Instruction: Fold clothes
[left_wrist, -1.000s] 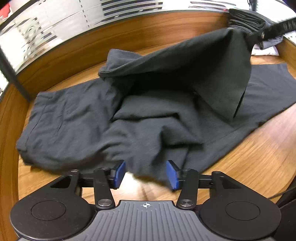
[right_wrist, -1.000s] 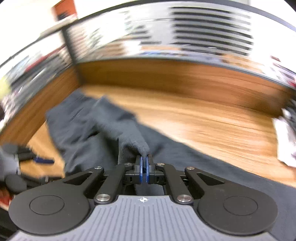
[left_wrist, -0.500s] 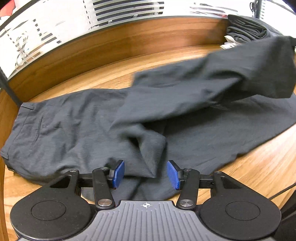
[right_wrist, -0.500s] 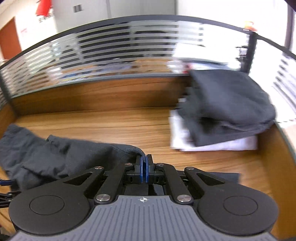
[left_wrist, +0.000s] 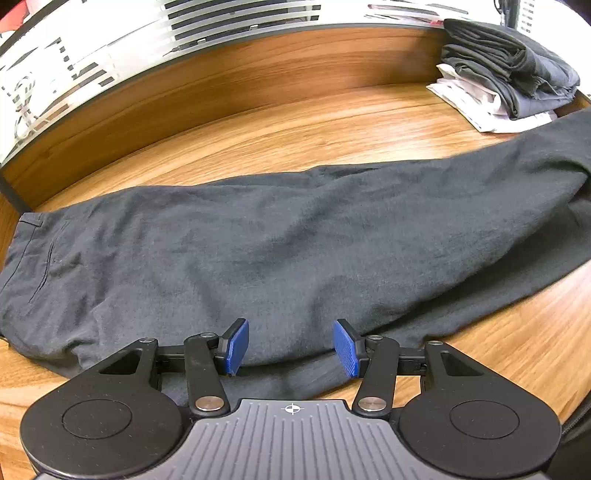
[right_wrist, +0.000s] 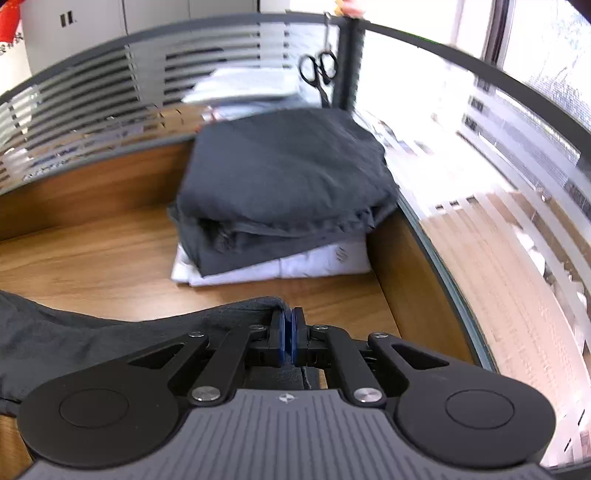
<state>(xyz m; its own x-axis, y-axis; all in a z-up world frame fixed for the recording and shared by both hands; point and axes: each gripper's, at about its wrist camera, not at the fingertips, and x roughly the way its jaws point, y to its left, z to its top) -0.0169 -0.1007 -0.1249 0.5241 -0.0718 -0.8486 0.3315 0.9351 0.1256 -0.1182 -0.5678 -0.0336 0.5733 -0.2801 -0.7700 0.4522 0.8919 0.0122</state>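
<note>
A pair of dark grey trousers (left_wrist: 277, 243) lies stretched across the wooden desk (left_wrist: 295, 125), waistband at the left and legs running off to the right. My left gripper (left_wrist: 291, 347) hovers open over the near edge of the trousers; the cloth lies below its blue pads and neither pad presses on it. In the right wrist view my right gripper (right_wrist: 288, 336) is shut on the end of a trouser leg (right_wrist: 110, 332), which trails off to the left just above the desk.
A stack of folded clothes (right_wrist: 280, 192), dark grey on white, sits in the far right corner of the desk, also in the left wrist view (left_wrist: 506, 74). Black scissors (right_wrist: 317, 74) hang on the partition behind it. A wood and glass partition (left_wrist: 221, 77) borders the desk.
My right gripper has swung far to the right with the trouser leg, unfolding it until it lies flat along the other leg. The left gripper slid along the near edge, still open.
</note>
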